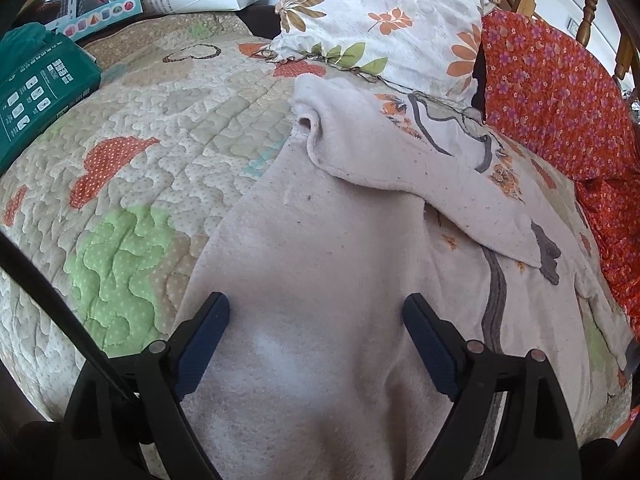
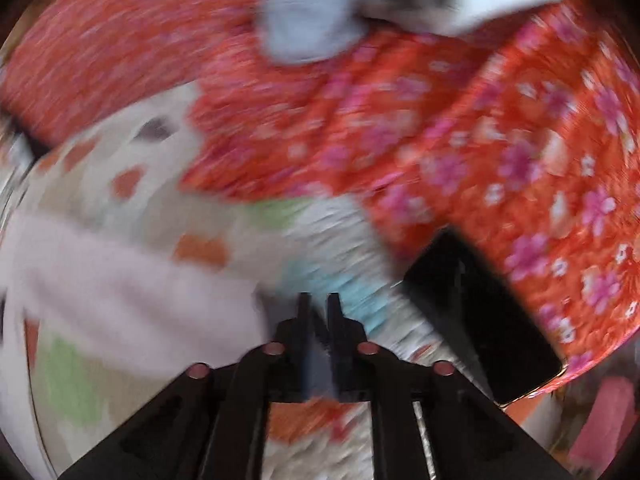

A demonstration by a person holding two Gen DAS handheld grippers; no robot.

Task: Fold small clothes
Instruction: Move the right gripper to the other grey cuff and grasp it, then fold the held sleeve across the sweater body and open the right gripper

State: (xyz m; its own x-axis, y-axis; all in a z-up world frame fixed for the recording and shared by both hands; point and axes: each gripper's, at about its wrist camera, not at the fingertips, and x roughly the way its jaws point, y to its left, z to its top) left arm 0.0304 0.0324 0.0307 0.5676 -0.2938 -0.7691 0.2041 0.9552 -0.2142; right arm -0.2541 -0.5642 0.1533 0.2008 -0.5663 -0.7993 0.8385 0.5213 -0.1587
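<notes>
While lying spread across the cream patchwork quilted bedspread (image 1: pixel 160 120), shown partway through folding: pale pink soft-knit long-sleeved top (image 1: pixel 320 240), with one sleeve (image 1: pixel 360 152) laid inward over the body and its cuff pointing to the left of the left wrist view. Grey-outlined print partly covered beneath that sleeve. Left gripper (image 1: pixel 316 304) released, blue-padded jaws spread wide, poised over the near part of the garment with plain pink cloth showing between them and no fold pinched. Right gripper (image 2: pixel 318 304) seen only through heavy blur, jaws drawn close with a narrow slit between; impossible to tell whether fully clenched, though no cloth visible in the slit. Placed off the garment's edge, over the bedspread, with the pink top (image 2: pixel 100 280) to the left of the right wrist view, a flat black slab (image 2: pixel 472 320) to the right, and red cloth with pink flowers (image 2: pixel 480 140) beyond. Judged step: sleeve fold on one side done, remaining sleeve or side fold pending. Next move likely to call for closing the left jaws on a near edge or hem, bringing the right gripper back onto the garment, and keeping the folded sleeve undisturbed. Behind: white pillow with orange flowers (image 1: pixel 380 20) and teal box (image 1: pixel 36 92).
</notes>
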